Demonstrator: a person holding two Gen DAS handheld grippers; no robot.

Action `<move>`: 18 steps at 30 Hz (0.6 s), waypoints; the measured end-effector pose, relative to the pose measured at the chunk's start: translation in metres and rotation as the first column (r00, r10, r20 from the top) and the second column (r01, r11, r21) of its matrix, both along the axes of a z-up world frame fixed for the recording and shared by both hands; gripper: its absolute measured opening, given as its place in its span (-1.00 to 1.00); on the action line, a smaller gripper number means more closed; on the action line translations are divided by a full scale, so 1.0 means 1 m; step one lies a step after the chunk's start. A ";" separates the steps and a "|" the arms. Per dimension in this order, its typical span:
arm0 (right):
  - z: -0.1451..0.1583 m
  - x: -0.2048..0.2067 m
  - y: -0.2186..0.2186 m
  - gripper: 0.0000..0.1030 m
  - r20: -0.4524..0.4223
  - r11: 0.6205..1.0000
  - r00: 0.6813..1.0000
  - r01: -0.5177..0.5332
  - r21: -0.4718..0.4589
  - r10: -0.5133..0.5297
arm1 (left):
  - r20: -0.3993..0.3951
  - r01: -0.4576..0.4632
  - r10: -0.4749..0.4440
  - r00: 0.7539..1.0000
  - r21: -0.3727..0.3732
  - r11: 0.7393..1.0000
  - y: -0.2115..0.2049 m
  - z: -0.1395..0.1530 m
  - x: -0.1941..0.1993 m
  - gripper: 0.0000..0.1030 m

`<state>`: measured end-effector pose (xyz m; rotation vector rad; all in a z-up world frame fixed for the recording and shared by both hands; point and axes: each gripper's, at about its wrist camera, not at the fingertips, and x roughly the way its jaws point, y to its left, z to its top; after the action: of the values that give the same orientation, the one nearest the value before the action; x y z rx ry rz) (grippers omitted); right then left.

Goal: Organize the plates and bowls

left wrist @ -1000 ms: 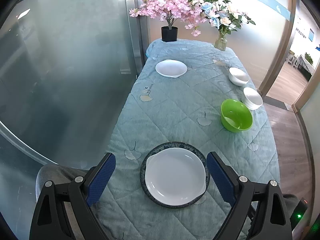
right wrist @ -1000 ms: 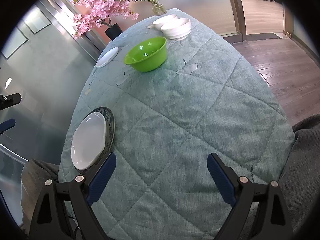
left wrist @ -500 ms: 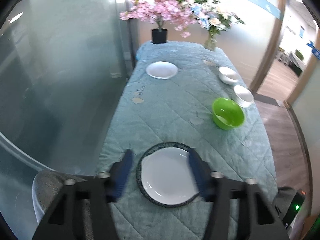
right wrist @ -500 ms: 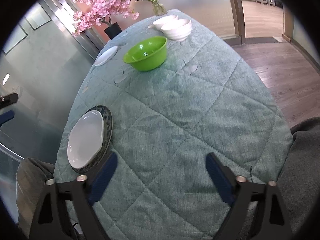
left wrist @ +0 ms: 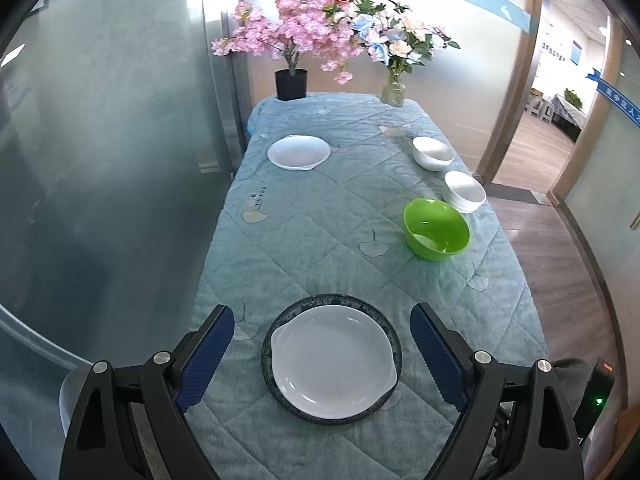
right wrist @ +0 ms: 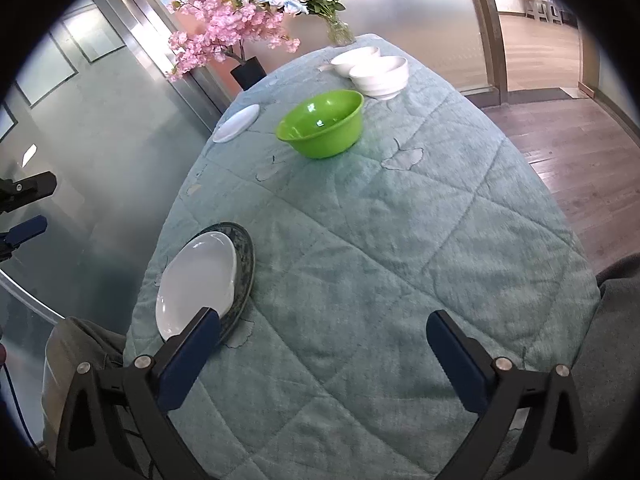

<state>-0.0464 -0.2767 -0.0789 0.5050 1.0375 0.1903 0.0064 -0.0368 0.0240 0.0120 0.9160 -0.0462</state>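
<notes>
- Left tongs (left wrist: pixel 322 354) hover wide above the near end of the quilt-covered surface (left wrist: pixel 320 248), their jaws having just been opening, with nothing gripped; the stacked plates show between the blue pads but are not touched.
- That stack is a white plate (left wrist: pixel 334 362) resting inside a dark-rimmed plate (left wrist: pixel 394 346), close to the near edge, on the side by the glass wall.
- Right tongs (right wrist: pixel 320 350) also stand at their widest, jaws having just been opening, over bare quilt and holding nothing; in this view the left pad overlaps the white plate's near edge, and contact cannot be judged.
- Still to be gathered, by the look of it: a second white plate (left wrist: pixel 299 153) far up the surface, a green bowl (left wrist: pixel 437 229) along the doorway-side edge, and two white bowls (left wrist: pixel 465 192) beyond it, the nearer one just beside the green.
- Likely risks: the soft quilt offers little firm footing, so a pad sliding under a rim may snag the fabric and drag the stack toward the near edge.
- The smooth white plate sits loose in the darker one and could skid out if the pair is lifted tilted.
- The bowls stand near the doorway-side edge; a nudge outward could send one to the floor.
</notes>
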 end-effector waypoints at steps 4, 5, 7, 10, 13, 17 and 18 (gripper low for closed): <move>0.000 0.004 0.008 1.00 -0.009 0.999 1.000 -0.017 -0.029 0.016 | 0.011 0.030 -0.030 0.999 -0.014 0.999 0.005 -0.001 0.004 0.70; -0.001 0.005 0.011 0.99 -0.013 0.999 1.000 -0.021 -0.043 0.020 | 0.010 0.035 -0.035 0.999 -0.017 0.999 0.006 -0.001 0.005 0.66; 0.000 0.006 0.013 1.00 -0.014 0.998 1.000 -0.020 -0.066 0.019 | 0.003 0.051 -0.051 0.999 -0.032 0.998 0.009 -0.003 0.007 0.17; 0.003 0.009 0.014 1.00 -0.013 0.997 1.000 -0.008 -0.082 0.007 | -0.020 0.077 -0.078 0.997 -0.061 0.995 0.014 -0.006 0.012 -0.20; 0.004 0.012 0.017 0.99 -0.014 0.995 1.000 -0.011 -0.101 0.010 | 0.005 0.063 -0.063 0.998 -0.064 0.996 0.019 -0.002 0.014 0.26; 0.008 0.014 0.022 0.86 -0.011 0.992 0.999 -0.031 -0.125 0.030 | 0.042 0.023 -0.020 0.999 -0.070 0.997 0.026 0.007 0.019 0.77; 0.010 0.015 0.023 0.85 -0.012 0.991 0.999 -0.035 -0.130 0.033 | 0.038 0.027 -0.024 0.999 -0.070 0.997 0.027 0.009 0.023 0.77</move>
<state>-0.0310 -0.2540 -0.0688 0.3705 1.0607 0.1493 0.0294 -0.0095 0.0328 -0.0410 0.8765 -0.1016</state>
